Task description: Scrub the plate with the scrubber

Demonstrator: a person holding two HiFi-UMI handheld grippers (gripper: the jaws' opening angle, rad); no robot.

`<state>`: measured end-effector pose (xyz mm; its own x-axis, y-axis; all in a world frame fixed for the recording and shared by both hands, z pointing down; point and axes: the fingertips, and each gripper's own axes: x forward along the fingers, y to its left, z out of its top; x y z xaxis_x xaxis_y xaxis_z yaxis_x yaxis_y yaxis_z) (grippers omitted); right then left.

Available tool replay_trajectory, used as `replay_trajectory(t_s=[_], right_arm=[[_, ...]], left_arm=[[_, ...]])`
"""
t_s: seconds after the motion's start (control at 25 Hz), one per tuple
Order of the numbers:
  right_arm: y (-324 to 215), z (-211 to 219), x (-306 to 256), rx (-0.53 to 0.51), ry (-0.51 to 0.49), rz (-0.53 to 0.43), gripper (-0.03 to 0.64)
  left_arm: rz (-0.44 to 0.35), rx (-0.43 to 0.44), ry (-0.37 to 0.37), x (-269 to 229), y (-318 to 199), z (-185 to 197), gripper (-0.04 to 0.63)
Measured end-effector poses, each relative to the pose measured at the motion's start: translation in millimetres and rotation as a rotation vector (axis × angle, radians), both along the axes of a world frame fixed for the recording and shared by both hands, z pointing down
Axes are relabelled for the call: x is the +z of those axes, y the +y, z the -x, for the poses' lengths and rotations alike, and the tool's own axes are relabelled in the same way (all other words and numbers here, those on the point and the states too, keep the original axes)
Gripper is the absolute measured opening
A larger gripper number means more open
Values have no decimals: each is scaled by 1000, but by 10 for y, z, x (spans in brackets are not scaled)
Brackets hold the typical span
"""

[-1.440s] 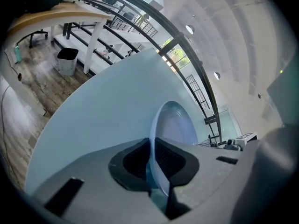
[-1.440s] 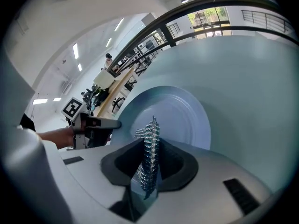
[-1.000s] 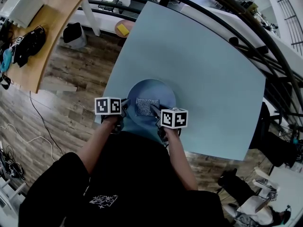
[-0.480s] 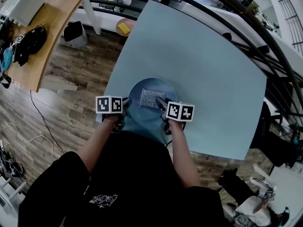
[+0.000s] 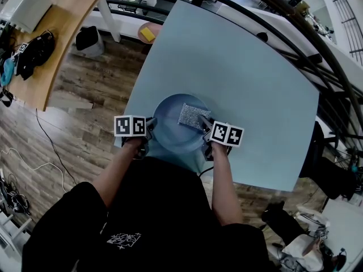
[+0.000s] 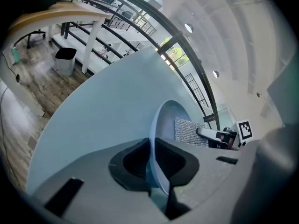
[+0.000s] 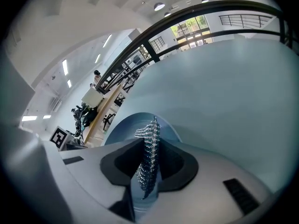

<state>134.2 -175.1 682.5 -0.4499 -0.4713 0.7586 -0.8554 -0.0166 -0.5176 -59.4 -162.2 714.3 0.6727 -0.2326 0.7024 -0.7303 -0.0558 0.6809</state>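
A round light-blue plate (image 5: 170, 132) lies on the pale blue table (image 5: 238, 72), near its front edge. My left gripper (image 5: 150, 127) is shut on the plate's left rim (image 6: 153, 139), which runs edge-on between the jaws. The scrubber (image 5: 193, 115), a silvery metal mesh pad, rests on the plate's right half. My right gripper (image 5: 205, 130) is shut on the mesh (image 7: 147, 160), whose strip stands upright between the jaws above the plate (image 7: 126, 125). From the left gripper view the scrubber (image 6: 189, 132) lies flat in the plate with the right gripper's finger on it.
The table's left edge drops to a wooden floor (image 5: 85, 95). A wooden desk (image 5: 51, 33) with dark gear stands at far left, and a bin (image 5: 89, 41) sits beside it. A black railing (image 5: 317, 44) curves behind the table.
My right gripper has slid the scrubber across the plate, from its middle toward the right and slightly farther away. The left gripper and the plate have stayed put.
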Motion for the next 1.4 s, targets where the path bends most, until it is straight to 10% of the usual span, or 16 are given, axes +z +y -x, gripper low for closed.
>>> replay_trajectory(t_s=[1.4], right_arm=[[664,-335,-50,4,0,56,84]], left_arm=[[-10,-15,0,-16,27,16,41]])
